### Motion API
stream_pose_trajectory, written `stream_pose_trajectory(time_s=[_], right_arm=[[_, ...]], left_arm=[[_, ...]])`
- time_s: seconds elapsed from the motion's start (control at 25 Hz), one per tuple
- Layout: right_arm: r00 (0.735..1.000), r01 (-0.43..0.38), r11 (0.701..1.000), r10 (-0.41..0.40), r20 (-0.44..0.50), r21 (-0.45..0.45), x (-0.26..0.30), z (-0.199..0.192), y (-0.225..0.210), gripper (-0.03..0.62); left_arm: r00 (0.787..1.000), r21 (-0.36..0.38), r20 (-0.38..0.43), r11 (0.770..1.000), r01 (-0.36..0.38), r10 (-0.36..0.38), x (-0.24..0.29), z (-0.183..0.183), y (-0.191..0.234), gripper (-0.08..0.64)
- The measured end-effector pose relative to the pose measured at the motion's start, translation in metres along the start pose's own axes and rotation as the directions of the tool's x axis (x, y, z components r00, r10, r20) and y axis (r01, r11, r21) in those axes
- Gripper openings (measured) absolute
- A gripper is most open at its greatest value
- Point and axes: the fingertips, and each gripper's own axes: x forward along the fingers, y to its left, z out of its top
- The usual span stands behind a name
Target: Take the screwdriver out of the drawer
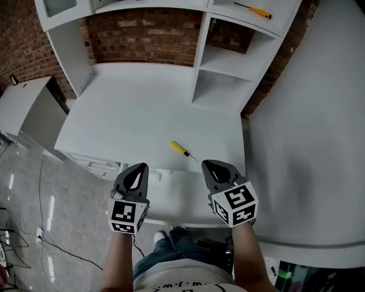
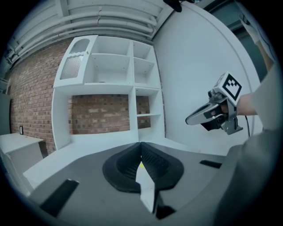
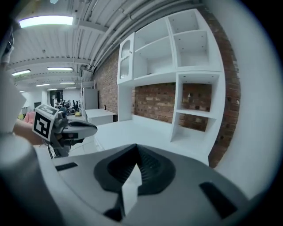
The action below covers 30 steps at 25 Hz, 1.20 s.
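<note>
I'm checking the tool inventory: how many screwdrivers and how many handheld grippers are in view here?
Screwdrivers: 2 (desk screwdriver, shelf screwdriver)
Grippers: 2 (left gripper, right gripper)
Total: 4

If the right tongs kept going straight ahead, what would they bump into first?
Probably the white desk top, just ahead of the right tongs; the yellow screwdriver lies off to their left.
</note>
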Motion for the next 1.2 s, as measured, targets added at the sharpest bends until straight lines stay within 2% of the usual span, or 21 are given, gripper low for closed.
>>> stream_pose_trajectory(time_s=[0.08, 0.24, 0.44, 0.68, 1.2], right_arm=[[0.998, 0.039, 0.999, -0.039, 0.057, -0.006, -0.017, 0.007, 0.001, 0.011], [0.984, 0.108, 0.990, -0.094, 0.151, -0.090, -0.045, 0.016, 0.008, 0.011], [0.965, 0.147, 0.986, -0.125, 0.230, -0.081, -0.076, 0.030, 0.008, 0.010], [0.951, 0.136, 0.990, -0.119, 0.286, -0.040, -0.090, 0.045, 0.015, 0.009], [0.941, 0.161, 0.985, -0.133, 0.310, -0.067, -0.095, 0.055, 0.017, 0.009]], left_arm=[[0.999, 0.025, 0.033, 1.000, 0.011, -0.012, -0.003, 0.017, -0.006, 0.012], [0.994, 0.054, 0.107, 0.998, 0.015, -0.021, -0.016, 0.049, -0.017, 0.012], [0.979, 0.072, 0.203, 0.997, 0.004, -0.018, -0.034, 0.090, -0.026, 0.012], [0.975, 0.079, 0.221, 0.997, -0.007, -0.011, -0.049, 0.100, -0.032, 0.012], [0.968, 0.109, 0.252, 0.994, -0.023, -0.006, -0.054, 0.112, -0.035, 0.012]])
